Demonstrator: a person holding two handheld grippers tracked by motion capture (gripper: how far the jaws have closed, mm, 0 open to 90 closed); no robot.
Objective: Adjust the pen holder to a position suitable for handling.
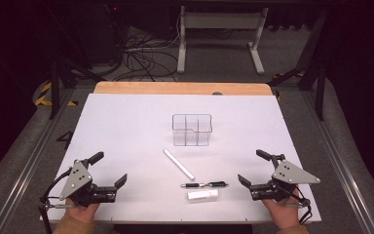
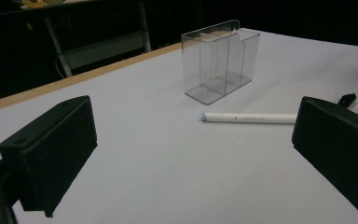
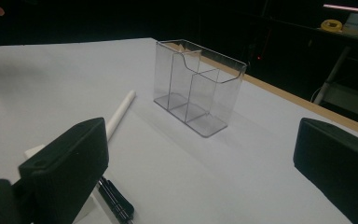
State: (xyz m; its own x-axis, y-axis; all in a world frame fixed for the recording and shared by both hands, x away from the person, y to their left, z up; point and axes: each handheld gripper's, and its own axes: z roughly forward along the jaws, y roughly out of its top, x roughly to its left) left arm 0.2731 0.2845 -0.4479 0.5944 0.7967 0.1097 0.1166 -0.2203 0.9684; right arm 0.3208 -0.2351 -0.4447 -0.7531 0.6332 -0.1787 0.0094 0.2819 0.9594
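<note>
Both the left gripper [image 1: 111, 170] and right gripper [image 1: 248, 167] rest with jaws spread, empty, while the white pen [image 1: 178, 164], black pen [image 1: 204, 185] and what looks like an eraser [image 1: 203, 195] lie at six o'clock from the clear organizer [image 1: 191, 130].

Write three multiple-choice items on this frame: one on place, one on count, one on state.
1. Where does the long white pen lie?
A. inside the organizer
B. flat on the white table, in front of the clear plastic compartment organizer
C. between the left gripper's jaws

2. How many loose items lie on the table besides the organizer?
A. one
B. three
C. five

3. How are the two black grippers?
A. both open, holding nothing
B. both shut on pens
C. left shut on the organizer

Key: 1 B, the pen lies on bare table short of the organizer. 2 B, white pen, black pen, short white tube. 3 A, left gripper and right gripper have jaws apart with nothing between.
</note>
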